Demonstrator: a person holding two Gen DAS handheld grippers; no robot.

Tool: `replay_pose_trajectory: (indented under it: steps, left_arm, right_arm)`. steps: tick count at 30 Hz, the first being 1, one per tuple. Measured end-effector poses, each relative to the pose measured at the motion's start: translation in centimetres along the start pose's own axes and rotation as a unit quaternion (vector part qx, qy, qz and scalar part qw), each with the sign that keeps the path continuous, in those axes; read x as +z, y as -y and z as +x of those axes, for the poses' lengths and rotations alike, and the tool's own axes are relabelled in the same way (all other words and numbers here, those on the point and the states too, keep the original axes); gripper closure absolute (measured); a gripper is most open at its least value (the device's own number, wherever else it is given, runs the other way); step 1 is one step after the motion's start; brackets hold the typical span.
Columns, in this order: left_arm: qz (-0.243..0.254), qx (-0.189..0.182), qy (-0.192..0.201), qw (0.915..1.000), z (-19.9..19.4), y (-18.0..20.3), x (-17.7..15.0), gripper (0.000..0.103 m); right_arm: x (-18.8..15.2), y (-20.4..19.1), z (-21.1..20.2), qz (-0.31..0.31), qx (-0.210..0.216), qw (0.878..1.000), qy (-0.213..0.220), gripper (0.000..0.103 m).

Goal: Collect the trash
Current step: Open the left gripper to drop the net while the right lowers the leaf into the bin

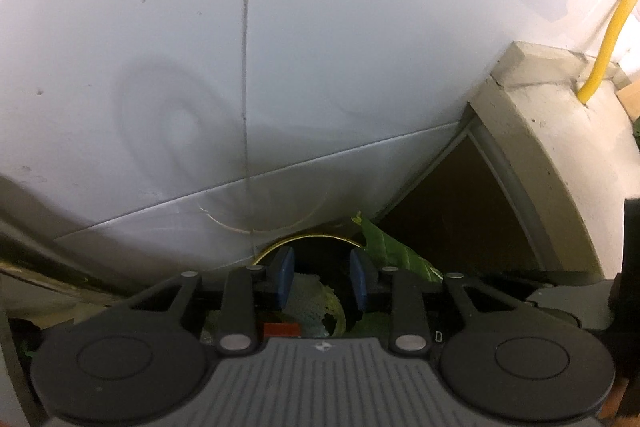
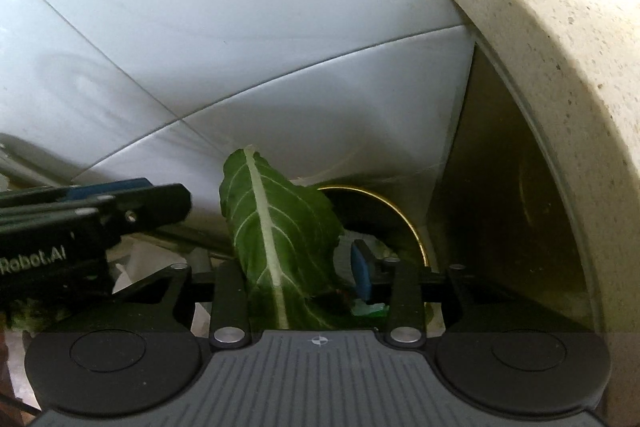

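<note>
Right tool [image 2: 304,267] around leaf [image 2: 276,223]

A home's utility corner: white tiled wall [image 1: 320,47], concrete ledge [image 2: 560,67], yellow hose [image 1: 612,27].

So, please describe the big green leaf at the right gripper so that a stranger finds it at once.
Start at the thick beige stone ledge on the right and go down-left to the black, gold-rimmed opening. Just left of it a dark green leaf stands upright between the right gripper fingers. Its pale midrib and branching veins distinguish it from the paler scraps below.
</note>
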State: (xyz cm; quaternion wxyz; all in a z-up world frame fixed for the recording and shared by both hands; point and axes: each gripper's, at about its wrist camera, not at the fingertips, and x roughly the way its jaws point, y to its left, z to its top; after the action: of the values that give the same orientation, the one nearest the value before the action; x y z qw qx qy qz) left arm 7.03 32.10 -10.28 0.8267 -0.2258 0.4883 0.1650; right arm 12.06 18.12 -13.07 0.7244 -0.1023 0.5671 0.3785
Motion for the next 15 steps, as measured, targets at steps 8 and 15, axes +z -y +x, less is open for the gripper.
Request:
replay_pose_trajectory:
  steps: [8, 15]
  left_arm:
    - [-0.007, 0.013, 0.014, 0.9998, -0.2, -0.4, 0.2, 0.078]
    - [-0.018, 0.014, 0.02, 0.9995, -0.5, -0.7, 0.2, 0.078]
  right_arm:
    - [-0.3, -1.0, 0.6, -0.015, -0.008, 1.0, 0.011, 0.044]
    - [-0.5, -2.4, 1.3, -0.062, -0.045, 0.997, 0.016, 0.042]
